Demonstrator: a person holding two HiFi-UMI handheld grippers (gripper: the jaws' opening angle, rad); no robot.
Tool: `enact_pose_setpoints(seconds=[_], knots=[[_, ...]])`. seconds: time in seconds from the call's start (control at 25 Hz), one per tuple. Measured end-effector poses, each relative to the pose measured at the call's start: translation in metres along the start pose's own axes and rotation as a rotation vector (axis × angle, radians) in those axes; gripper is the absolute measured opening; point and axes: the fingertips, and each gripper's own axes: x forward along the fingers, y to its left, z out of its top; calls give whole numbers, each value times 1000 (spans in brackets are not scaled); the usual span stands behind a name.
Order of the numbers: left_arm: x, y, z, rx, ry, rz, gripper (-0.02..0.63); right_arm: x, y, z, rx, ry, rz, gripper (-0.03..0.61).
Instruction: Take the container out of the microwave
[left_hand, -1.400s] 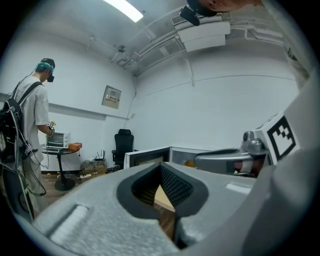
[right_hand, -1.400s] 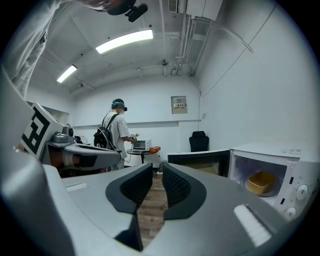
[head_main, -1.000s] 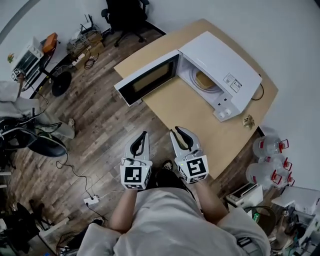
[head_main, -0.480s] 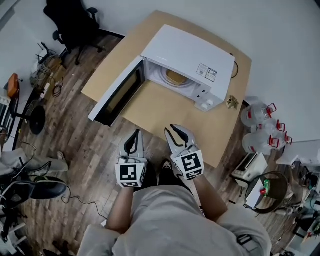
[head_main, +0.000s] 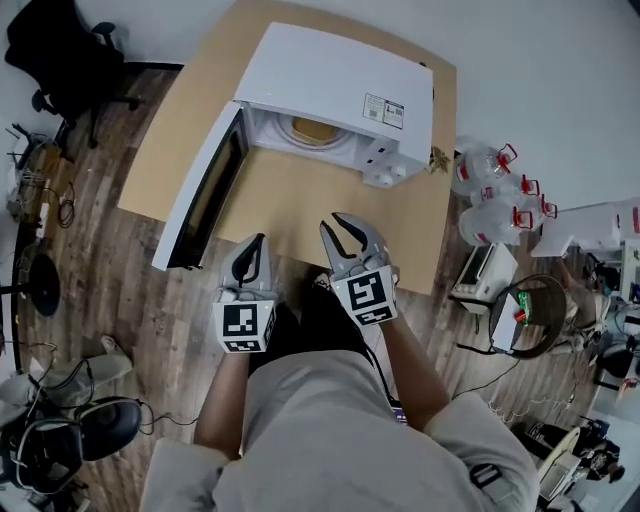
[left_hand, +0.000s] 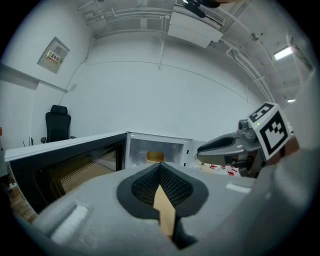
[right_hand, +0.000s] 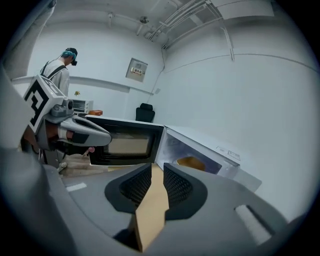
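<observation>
A: In the head view, your left claw (head_main: 258, 242) has its grey jaws pinched together on nothing. Your right claw (head_main: 349, 232) is parted a little and is empty too. Both hang at the near edge of the smooth tan table (head_main: 300, 205).

B: Ahead of them stands the boxy white microwave (head_main: 335, 75). Its dark-windowed door (head_main: 205, 190) is swung wide, off to the left of your left claw. The tan container (head_main: 312, 130) sits inside, well apart from both claws.

A: In the left gripper view, your ribbed black pads meet at the tips. The container (left_hand: 155, 157) shows straight ahead in the cavity.

B: In the right gripper view, a narrow slot parts the pads. The rounded container (right_hand: 192, 162) lies ahead and to the right.
</observation>
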Motion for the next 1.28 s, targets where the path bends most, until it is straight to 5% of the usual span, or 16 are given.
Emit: enact_pose_setpoints(seconds=[0.48,1.28], knots=[[44,19,-27,18,55,19,2,76,-38,-19,-171,104,-11,92],[94,51,-47,-72,127,138,2,173,-76,-35,-283,186,40,97]])
